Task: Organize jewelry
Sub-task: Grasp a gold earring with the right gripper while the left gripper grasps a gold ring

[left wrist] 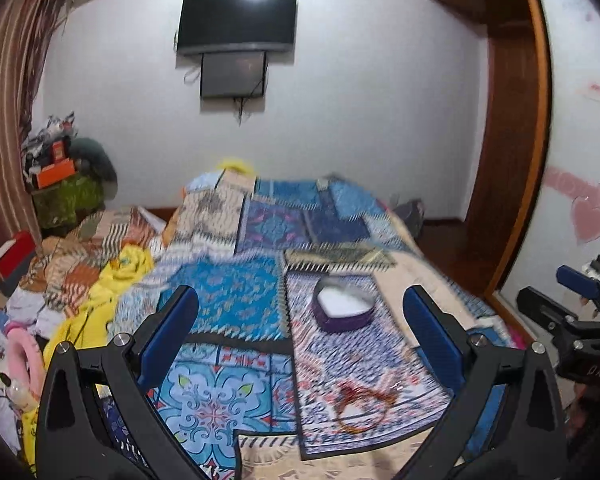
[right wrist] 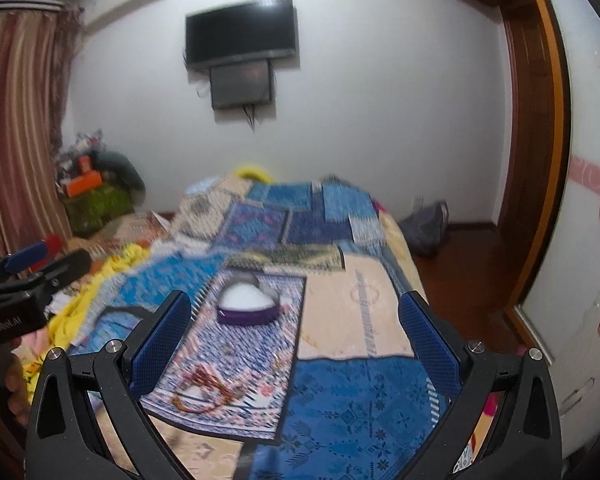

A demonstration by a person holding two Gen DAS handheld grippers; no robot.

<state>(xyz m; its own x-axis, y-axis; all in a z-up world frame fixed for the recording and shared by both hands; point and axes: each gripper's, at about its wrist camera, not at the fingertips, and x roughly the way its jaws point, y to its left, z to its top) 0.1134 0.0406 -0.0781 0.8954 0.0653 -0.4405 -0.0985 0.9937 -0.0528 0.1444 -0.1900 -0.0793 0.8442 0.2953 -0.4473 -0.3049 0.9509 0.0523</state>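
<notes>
While both frames are motion-blurred, the layout reads fine. Left gripper point(left wrist: 300, 336): jaws spread wide, nothing between the blue pads. Right gripper point(right wrist: 296, 340): same, wide apart and empty. Both hang above the bed point(left wrist: 404, 276), not touching it.

Task items sit on the blue-white patterned mat point(left wrist: 340, 368): purple heart-shaped box point(left wrist: 343, 307) with white lining at the far end, beaded necklace point(left wrist: 362, 406) loose at the near end, well apart from the box. The right view has the same pair, box point(right wrist: 247, 307) and necklace point(right wrist: 204, 390), shifted left of centre.

View differences:
- Left view only: the box's heart outline is clear, plus a pile of clothes point(left wrist: 80, 308) along the bed's left side.
- Right view only: a white suitcase point(right wrist: 588, 360) at the right edge and the floor by the wardrobe door point(right wrist: 540, 120).
- Each view catches the other gripper at its edge.

Wall TV point(left wrist: 238, 20) shows in both.
</notes>
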